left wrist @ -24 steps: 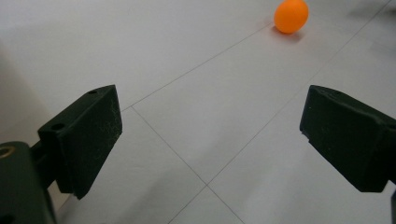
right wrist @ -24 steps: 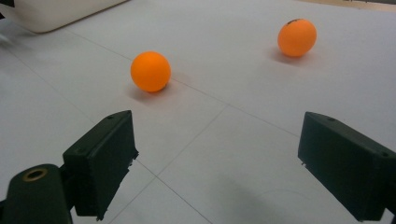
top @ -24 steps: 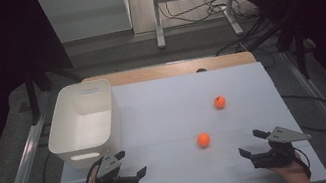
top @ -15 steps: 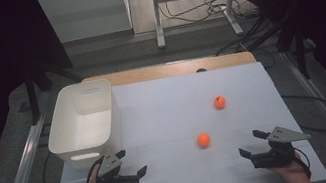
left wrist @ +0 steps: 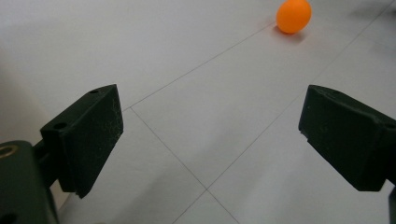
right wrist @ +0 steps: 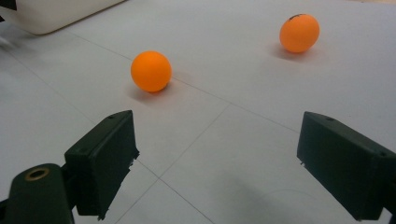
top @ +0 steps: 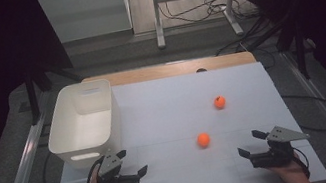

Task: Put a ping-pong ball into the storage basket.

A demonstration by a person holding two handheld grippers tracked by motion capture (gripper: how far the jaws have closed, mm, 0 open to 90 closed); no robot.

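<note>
Two orange balls lie on the white table top (top: 163,106). The nearer ball (top: 203,139) (right wrist: 151,71) sits toward the front middle. The farther ball (top: 220,102) (right wrist: 299,32) carries a small dark mark. My left gripper (top: 132,161) (left wrist: 212,112) rests low at the front left, open and empty, pointing right; an orange ball (left wrist: 293,15) lies far ahead of its jaws. At the front right my right gripper (top: 247,142) (right wrist: 217,135) points left, open with nothing between its jaws, both balls lying ahead of it.
A white plastic bin (top: 82,122) (right wrist: 56,14) stands on the left side of the table, just behind my left gripper. A wooden strip (top: 167,70) runs along the table's far edge. Metal rails flank both sides, and cables lie on the floor beyond.
</note>
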